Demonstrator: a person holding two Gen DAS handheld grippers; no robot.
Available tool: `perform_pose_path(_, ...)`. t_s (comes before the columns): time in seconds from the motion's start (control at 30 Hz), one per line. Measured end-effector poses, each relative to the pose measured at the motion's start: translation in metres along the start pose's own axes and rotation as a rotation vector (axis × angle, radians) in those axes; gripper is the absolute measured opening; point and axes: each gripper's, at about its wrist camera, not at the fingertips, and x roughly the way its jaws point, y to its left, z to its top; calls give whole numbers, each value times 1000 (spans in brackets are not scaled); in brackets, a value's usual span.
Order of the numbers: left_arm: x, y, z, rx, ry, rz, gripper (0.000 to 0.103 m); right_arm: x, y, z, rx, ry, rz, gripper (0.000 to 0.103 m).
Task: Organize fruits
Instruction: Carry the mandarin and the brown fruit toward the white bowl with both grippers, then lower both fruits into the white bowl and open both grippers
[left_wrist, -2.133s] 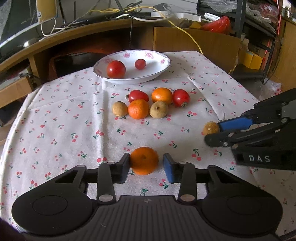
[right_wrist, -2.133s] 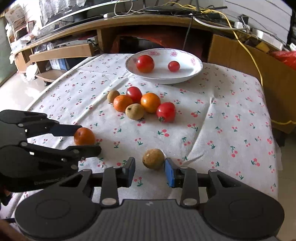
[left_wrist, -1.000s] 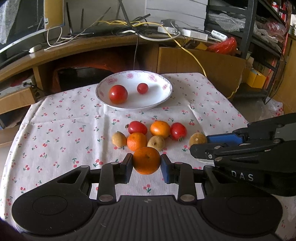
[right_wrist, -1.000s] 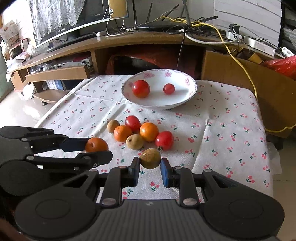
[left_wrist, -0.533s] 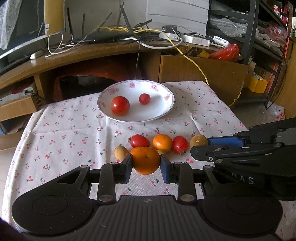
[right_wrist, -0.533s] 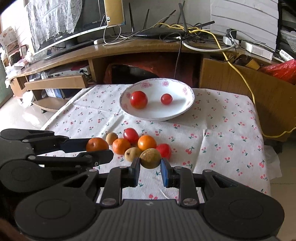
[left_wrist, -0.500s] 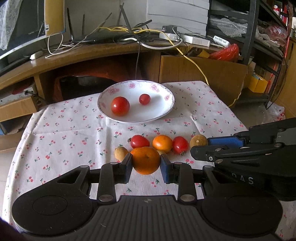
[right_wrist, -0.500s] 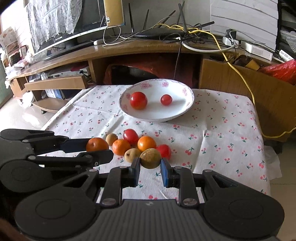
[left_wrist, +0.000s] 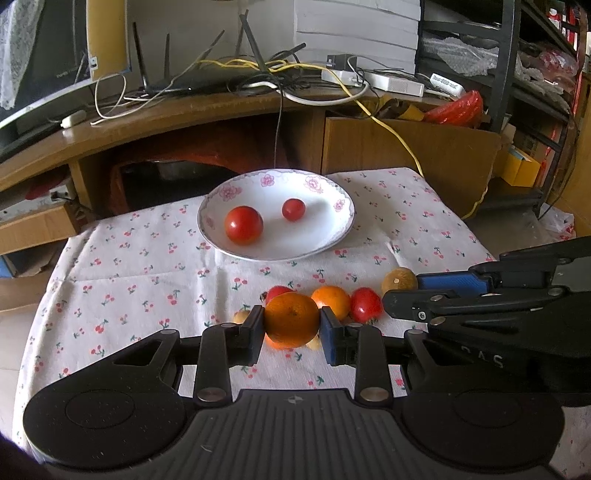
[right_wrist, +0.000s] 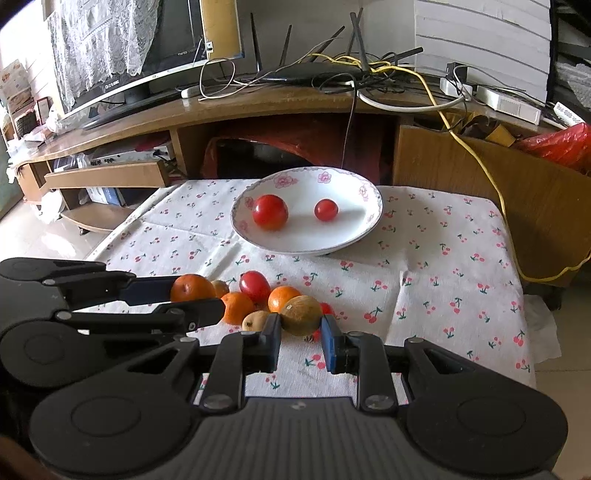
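While both tilt downward, the left gripper (left_wrist: 291, 325) clamps an orange (left_wrist: 291, 319), the right gripper (right_wrist: 300, 328) a brown fruit (right_wrist: 301, 314).

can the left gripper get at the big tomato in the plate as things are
Probably not yet. The left gripper is shut on an orange, so its jaws are full. The path itself looks free: the big tomato sits exposed in the plate, with only cloth past the fruit cluster.

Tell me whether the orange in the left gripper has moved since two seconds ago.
Yes. The round orange, clamped in the left gripper, has been lifted off the cherry-print cloth and carried toward the white flowered plate.
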Motion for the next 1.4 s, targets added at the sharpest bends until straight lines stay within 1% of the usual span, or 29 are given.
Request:
perform_pose_path(0.3,13,8,10,-16,1,15,38,13,-2,14,-13,-16,5,26)
perform_pose_path(0.6,25,9,21,-7,-2,21,37,27,-9,26,-15,-19,-3,26)
perform_pose_path(0.9,45,12,40,-2,-14,25,37,42,-20,41,-3,-35,-14,26)
perform_pose_path(1.13,62,19,55,-17,-28,27,37,58,-27,57,12,-53,-21,26)
perform_pose_path(1.4,81,28,64,-13,-29,36,37,79,-34,72,23,-71,-7,26)
